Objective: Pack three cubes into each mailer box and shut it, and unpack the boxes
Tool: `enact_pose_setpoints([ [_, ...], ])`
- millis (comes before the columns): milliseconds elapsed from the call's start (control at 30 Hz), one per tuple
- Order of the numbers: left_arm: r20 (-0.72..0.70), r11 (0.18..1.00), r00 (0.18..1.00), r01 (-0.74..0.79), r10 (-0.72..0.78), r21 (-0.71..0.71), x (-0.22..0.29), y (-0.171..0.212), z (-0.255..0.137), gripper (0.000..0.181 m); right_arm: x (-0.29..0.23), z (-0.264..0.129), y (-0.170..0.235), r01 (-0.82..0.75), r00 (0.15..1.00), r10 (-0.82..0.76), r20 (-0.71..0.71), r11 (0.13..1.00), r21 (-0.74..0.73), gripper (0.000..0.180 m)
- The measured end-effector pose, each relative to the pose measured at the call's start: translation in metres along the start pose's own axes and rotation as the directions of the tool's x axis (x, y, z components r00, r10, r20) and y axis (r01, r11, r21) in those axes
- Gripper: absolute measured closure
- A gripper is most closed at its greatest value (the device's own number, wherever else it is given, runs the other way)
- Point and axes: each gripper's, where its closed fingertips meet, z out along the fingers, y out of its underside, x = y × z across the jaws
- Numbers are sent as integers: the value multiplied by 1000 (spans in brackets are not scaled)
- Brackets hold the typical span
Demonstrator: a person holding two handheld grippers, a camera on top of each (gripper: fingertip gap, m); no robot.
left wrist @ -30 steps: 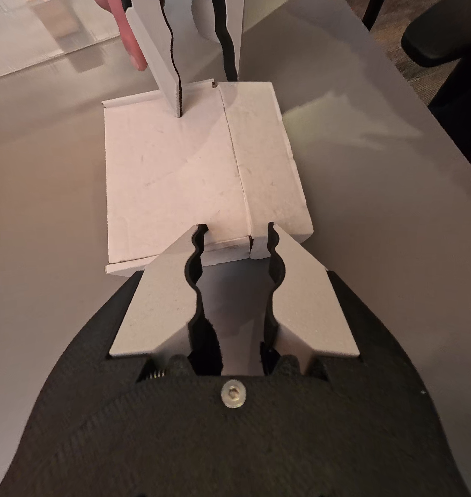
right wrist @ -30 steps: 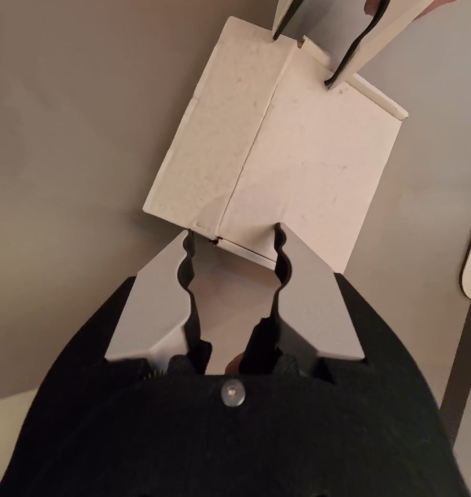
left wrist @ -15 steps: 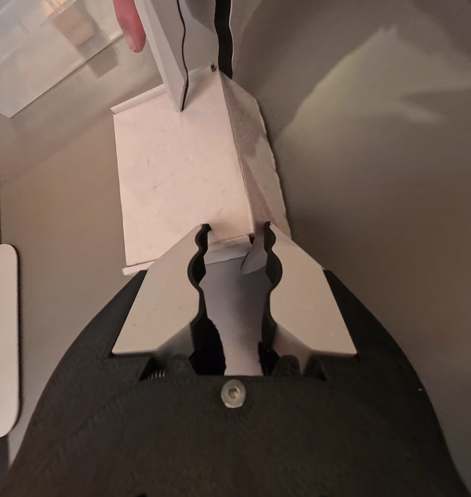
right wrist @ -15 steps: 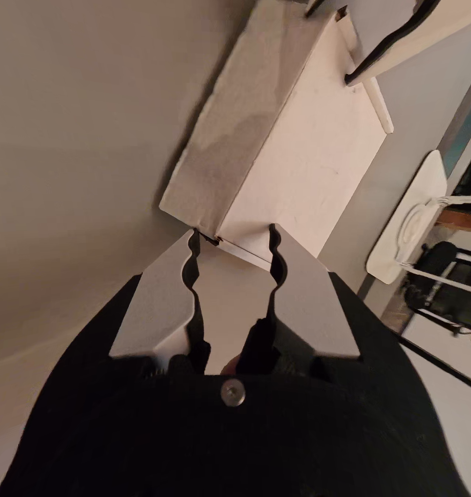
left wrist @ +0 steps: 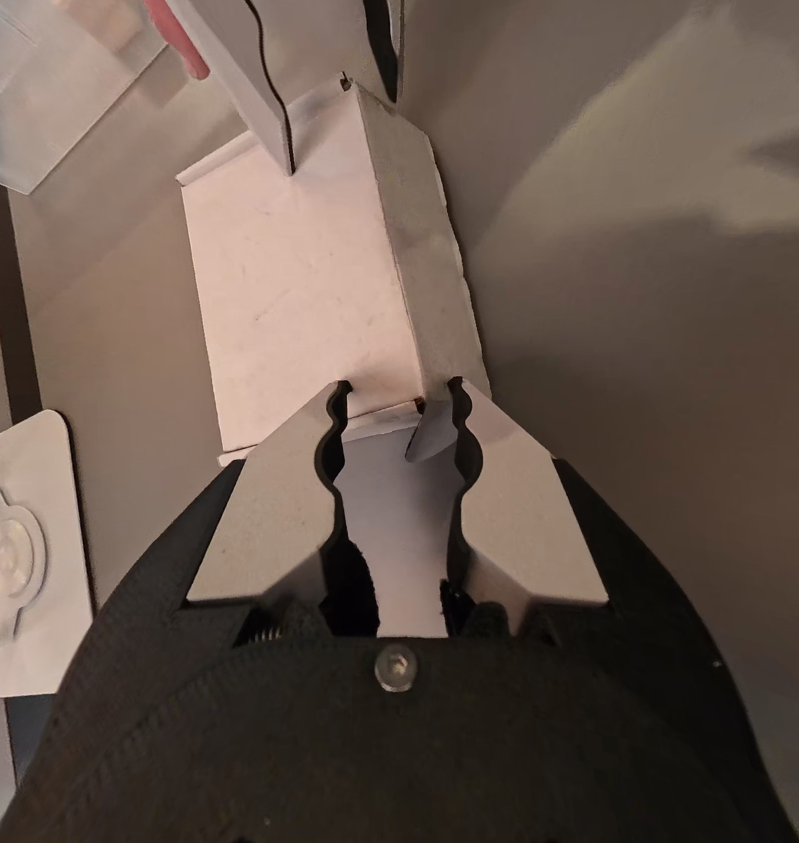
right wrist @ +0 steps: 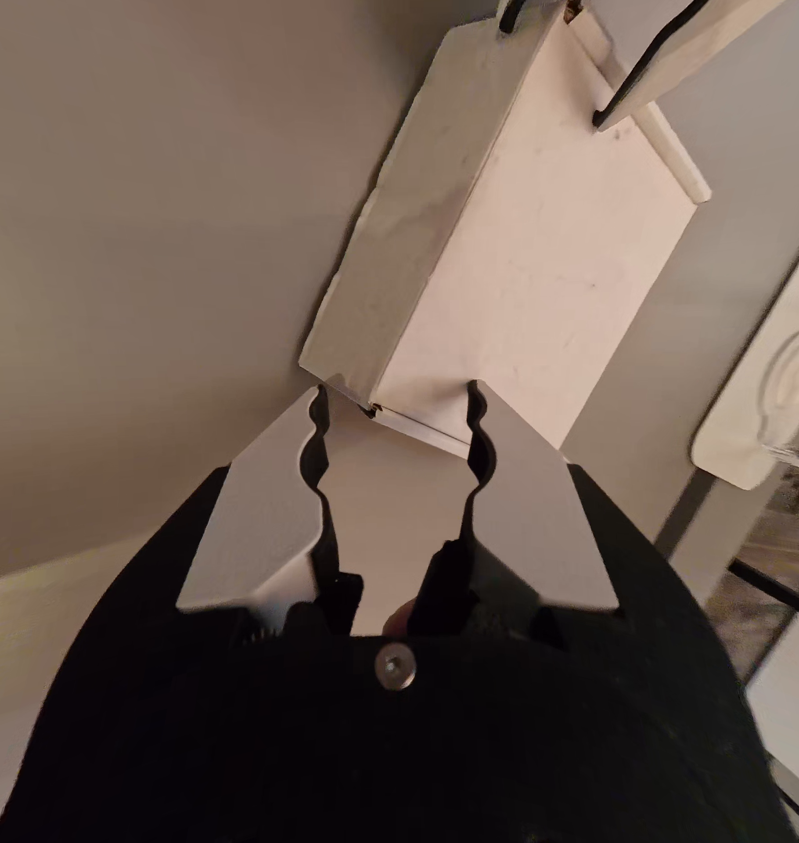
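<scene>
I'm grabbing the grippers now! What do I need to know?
Left gripper: jaws apart, tips against one end of the white mailer box.
Right gripper: jaws apart, tips against the opposite end.
Box: tilted between them over the grey table.
Done: the box looks shut. No cubes show, so its contents are unknown.
Left: probably set it down; unpacking not yet begun.

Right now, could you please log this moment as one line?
white box: shut, tilted | left gripper: open at one end | right gripper: open at other end
</scene>
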Motion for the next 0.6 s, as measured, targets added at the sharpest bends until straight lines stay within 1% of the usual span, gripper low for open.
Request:
enact_pose_setpoints([
  [100,-5,1000,1000,11,-11,-1,1,0,0,135,-1,-4,-6,-132,986,125,110,990,59,117],
  [133,-5,1000,1000,8,-8,0,1,0,0,134,-1,-4,-6,-158,982,148,119,985,73,118],
  [200,-8,1000,1000,-2,2,6,2,1,0,133,0,-4,-8,-199,975,189,113,977,80,118],
  [233,-13,1000,1000,6,-6,15,2,0,0,133,3,-4,-8,-227,971,219,100,970,82,121],
  [300,-22,1000,1000,5,-4,29,1,0,-1,133,8,-2,-8,-263,964,259,63,961,80,133],
  [367,-25,999,1000,-17,18,28,1,1,-4,138,9,-1,-8,-268,963,266,42,962,48,133],
  [467,-24,1000,1000,-8,9,23,-3,7,-8,138,8,-1,-7,-236,971,237,31,972,-15,133],
  [533,-8,999,999,-34,34,22,-7,11,-12,140,9,-1,-7,-228,972,229,42,973,-37,133],
  [600,0,995,996,-95,95,-14,-8,14,-13,139,10,0,-6,-204,977,206,51,978,-53,133],
])
